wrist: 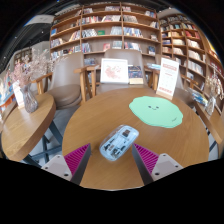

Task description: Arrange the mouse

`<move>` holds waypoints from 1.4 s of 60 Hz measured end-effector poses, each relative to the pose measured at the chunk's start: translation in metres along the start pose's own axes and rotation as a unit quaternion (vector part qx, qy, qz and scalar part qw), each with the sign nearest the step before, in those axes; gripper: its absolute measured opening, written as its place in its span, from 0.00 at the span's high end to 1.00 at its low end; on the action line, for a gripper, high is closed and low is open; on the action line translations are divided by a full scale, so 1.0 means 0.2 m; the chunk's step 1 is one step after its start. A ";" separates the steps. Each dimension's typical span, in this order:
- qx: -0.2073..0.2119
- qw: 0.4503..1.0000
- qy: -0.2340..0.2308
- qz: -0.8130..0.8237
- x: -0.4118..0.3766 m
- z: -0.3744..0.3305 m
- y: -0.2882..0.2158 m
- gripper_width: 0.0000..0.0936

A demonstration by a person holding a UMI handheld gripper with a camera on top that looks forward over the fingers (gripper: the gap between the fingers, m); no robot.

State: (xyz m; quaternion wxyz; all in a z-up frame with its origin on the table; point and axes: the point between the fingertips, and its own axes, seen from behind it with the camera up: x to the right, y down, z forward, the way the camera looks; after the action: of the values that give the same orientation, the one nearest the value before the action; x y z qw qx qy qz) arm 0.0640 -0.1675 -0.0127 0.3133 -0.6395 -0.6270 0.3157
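A white and grey computer mouse [119, 141] lies on a round wooden table [90, 115], turned at a slant. It sits just ahead of my gripper [112, 156], partly between the two fingertips, with a gap at each side. The fingers [78, 157] are spread wide with their magenta pads facing in. A round green mouse mat [156, 111] lies on the table beyond the mouse, to the right.
A second round wooden table [22, 128] stands to the left with a vase of flowers [28, 92]. Chairs [68, 78], upright display cards [114, 71] and bookshelves [110, 30] stand beyond the table.
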 end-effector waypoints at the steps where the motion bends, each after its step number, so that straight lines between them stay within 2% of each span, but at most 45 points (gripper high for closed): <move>1: 0.000 1.000 0.000 0.000 0.00 0.01 -0.01 0.09; 21: -0.008 1.000 -0.009 0.000 -0.02 0.20 -0.15 0.08; 42: 0.002 1.000 -0.015 -0.014 -0.05 0.33 -0.25 0.11; 46: 0.002 1.000 -0.012 -0.014 -0.04 0.34 -0.26 0.15; 51: 0.004 1.000 -0.005 -0.012 -0.03 0.35 -0.26 0.25; 54: 0.004 1.000 -0.002 -0.012 -0.01 0.36 -0.27 0.35; 56: 0.006 1.000 -0.001 -0.012 -0.01 0.36 -0.27 0.49; 63: -0.005 1.000 -0.011 -0.022 -0.01 0.34 -0.27 0.54; 68: 0.001 1.000 -0.029 -0.005 -0.02 0.26 -0.33 0.54; 76: 0.050 0.998 -0.036 -0.011 0.08 0.13 -0.61 0.55; 84: 0.084 0.996 -0.006 -0.013 0.38 0.13 -0.89 0.55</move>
State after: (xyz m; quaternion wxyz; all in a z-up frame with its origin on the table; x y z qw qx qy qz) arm -0.0635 -0.0887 0.1124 0.3662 -0.6012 -0.6084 0.3665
